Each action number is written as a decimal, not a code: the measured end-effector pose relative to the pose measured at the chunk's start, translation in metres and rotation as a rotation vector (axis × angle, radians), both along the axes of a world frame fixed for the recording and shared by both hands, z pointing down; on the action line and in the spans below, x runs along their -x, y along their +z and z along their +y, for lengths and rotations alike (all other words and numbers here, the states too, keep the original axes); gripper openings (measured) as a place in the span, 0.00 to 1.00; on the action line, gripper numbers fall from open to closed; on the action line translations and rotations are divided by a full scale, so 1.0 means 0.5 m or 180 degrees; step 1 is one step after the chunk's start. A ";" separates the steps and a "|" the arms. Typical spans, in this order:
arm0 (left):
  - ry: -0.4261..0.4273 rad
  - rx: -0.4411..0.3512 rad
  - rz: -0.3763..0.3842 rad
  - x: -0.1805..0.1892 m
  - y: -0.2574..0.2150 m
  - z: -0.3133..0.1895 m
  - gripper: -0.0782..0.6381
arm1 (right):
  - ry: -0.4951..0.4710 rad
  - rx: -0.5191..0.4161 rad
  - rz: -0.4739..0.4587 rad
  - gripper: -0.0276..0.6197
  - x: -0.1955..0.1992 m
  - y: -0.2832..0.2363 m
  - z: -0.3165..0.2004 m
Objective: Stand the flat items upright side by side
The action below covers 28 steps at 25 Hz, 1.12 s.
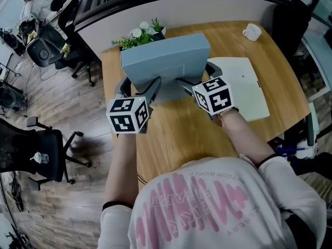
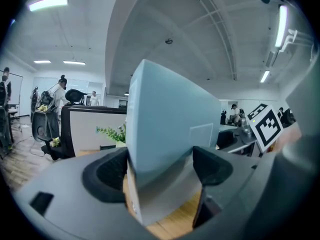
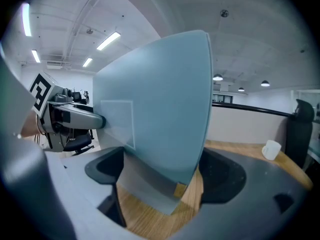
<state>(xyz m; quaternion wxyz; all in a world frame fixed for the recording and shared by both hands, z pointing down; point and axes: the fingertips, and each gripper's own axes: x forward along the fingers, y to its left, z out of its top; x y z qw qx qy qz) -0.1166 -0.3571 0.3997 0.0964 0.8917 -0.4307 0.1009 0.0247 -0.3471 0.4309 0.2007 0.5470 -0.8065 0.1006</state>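
Two flat items. The grey-blue one (image 1: 166, 56) stands on edge on the table (image 1: 171, 134), spanning both grippers. The pale green one (image 1: 244, 87) lies flat just right of the right gripper (image 1: 196, 75).

Two grippers. The left gripper (image 1: 140, 82) and the right each stand with jaws wide apart around one lower corner of the grey-blue item.

One mug (image 1: 252, 31) stands far beyond the right gripper, and one plant (image 1: 140, 35) beyond the left.

The upright item's bottom edge and the plant's pot are hidden. Whether the pads press cannot be made out.
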 end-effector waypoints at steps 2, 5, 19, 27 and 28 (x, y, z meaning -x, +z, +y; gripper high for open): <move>-0.0049 -0.0090 -0.0062 0.001 0.004 0.001 0.69 | 0.0010 -0.0002 0.0001 0.77 0.000 0.001 -0.002; -0.0098 -0.0246 -0.0255 0.004 0.004 0.003 0.67 | 0.0002 0.0014 0.0021 0.78 0.002 0.004 -0.003; -0.0065 -0.0320 -0.0295 0.011 0.006 0.005 0.66 | -0.0013 0.0221 -0.0041 0.81 -0.006 0.024 -0.005; -0.0060 -0.0169 0.0015 0.009 -0.007 0.004 0.64 | -0.0150 0.0187 -0.0126 0.78 0.001 0.007 -0.004; -0.0058 -0.0125 0.0079 0.008 -0.009 0.004 0.65 | -0.0162 0.0178 -0.0157 0.78 0.001 0.004 -0.003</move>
